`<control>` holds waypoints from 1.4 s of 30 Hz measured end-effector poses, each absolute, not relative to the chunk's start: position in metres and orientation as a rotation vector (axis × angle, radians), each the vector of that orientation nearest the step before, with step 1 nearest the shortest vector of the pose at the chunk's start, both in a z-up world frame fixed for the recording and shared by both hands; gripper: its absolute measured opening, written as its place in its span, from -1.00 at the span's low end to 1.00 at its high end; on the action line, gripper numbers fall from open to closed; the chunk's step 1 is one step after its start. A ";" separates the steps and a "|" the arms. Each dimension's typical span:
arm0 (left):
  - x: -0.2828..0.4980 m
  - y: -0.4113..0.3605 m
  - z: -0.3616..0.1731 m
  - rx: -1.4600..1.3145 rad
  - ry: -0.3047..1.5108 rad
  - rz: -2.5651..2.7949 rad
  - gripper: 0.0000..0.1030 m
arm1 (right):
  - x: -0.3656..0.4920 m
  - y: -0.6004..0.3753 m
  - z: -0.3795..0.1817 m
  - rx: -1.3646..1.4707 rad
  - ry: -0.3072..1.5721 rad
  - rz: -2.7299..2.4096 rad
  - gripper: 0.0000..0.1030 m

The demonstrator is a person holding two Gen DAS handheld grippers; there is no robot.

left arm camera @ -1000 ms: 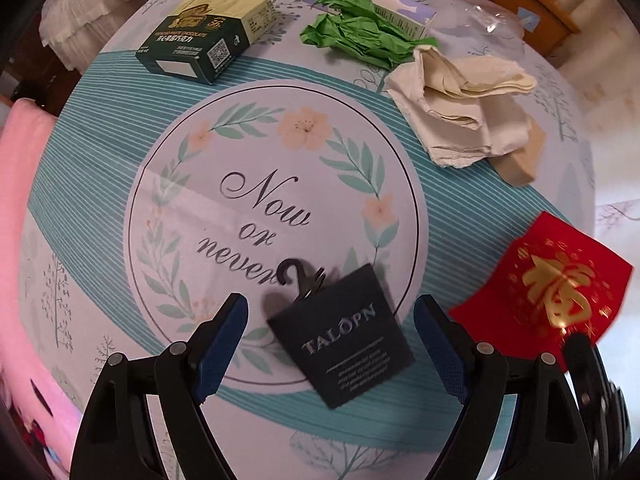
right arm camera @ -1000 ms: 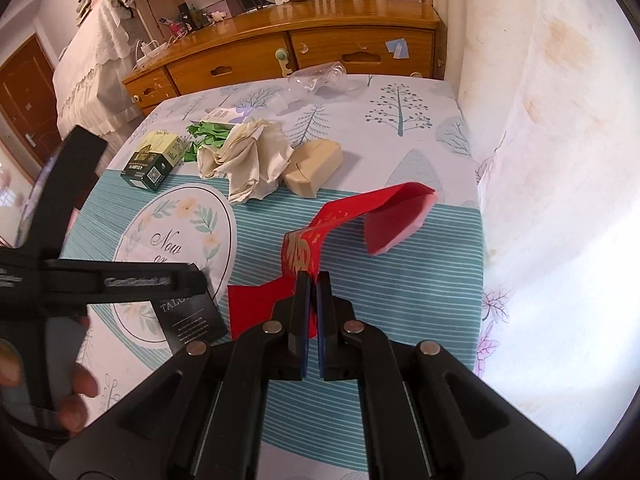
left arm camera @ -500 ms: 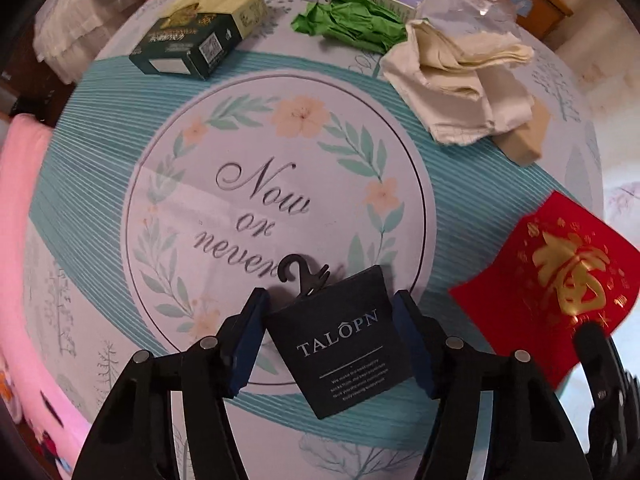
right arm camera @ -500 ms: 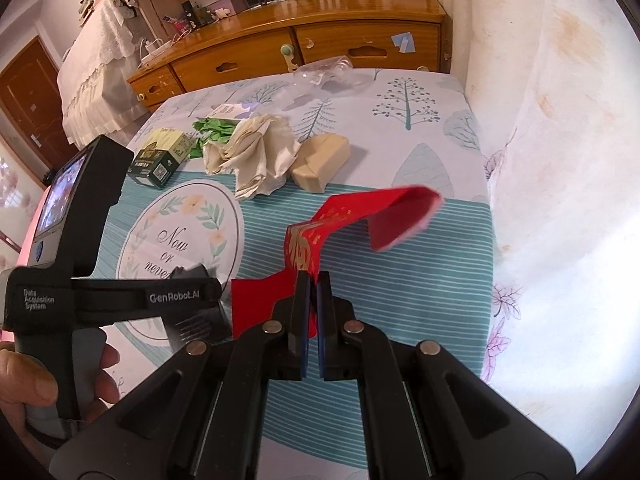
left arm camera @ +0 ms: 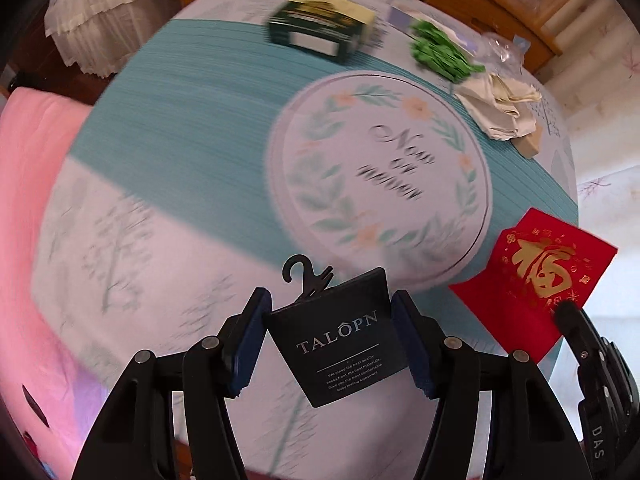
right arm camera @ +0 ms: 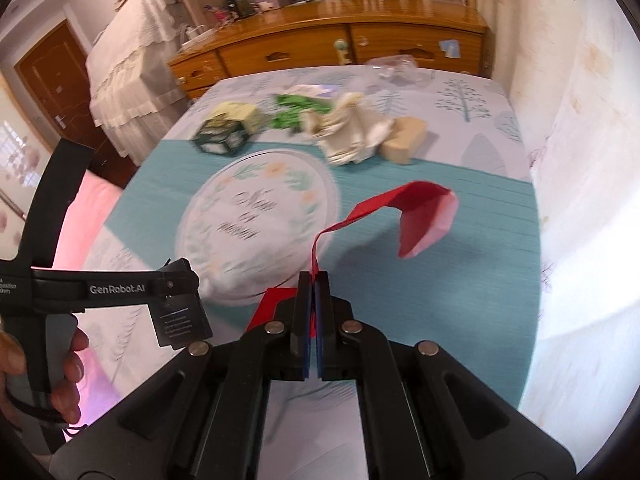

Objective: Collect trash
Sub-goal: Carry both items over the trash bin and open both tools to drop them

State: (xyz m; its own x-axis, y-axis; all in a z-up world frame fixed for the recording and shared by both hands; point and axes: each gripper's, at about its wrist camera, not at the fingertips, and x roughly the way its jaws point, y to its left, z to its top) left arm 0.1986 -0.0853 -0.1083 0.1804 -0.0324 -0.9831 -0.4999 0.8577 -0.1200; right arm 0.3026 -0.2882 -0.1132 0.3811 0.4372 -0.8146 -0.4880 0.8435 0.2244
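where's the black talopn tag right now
The tag sits between the left claw's fingers, held off the table near its front edge, with the red envelope to its right in the left wrist view.

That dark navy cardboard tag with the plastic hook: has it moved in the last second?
Yes. The dark navy cardboard tag now sits below the round flower wreath print, clamped in the left gripper; earlier it overlapped that circle.
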 end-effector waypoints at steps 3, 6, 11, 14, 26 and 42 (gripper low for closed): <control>0.149 -0.060 -0.091 -0.476 1.339 0.332 0.21 | 0.266 -0.272 -0.102 -0.058 1.014 0.621 -1.00; 0.115 -0.016 -0.093 -0.470 1.315 0.304 0.21 | 0.218 -0.252 -0.089 -0.066 1.002 0.656 -1.00; 0.058 0.003 -0.083 -0.444 1.274 0.274 0.21 | 0.127 -0.217 -0.070 -0.091 0.975 0.709 -1.00; 0.017 0.017 -0.080 -0.424 1.270 0.248 0.21 | 0.070 -0.197 -0.067 -0.109 0.975 0.729 -1.00; -0.115 0.034 -0.136 -0.448 1.347 0.221 0.21 | -0.100 -0.136 -0.116 -0.289 1.112 0.803 -1.00; -0.154 0.013 -0.310 -0.580 1.360 0.201 0.21 | -0.135 -0.137 -0.311 -0.491 1.334 0.752 -1.00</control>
State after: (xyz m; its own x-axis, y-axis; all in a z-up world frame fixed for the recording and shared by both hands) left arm -0.1538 0.0134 -0.3096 0.2179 -0.1927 -0.9568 -0.4607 0.8439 -0.2749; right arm -0.1353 -0.1370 -0.3109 0.0589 0.2043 -0.9771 -0.7303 0.6761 0.0973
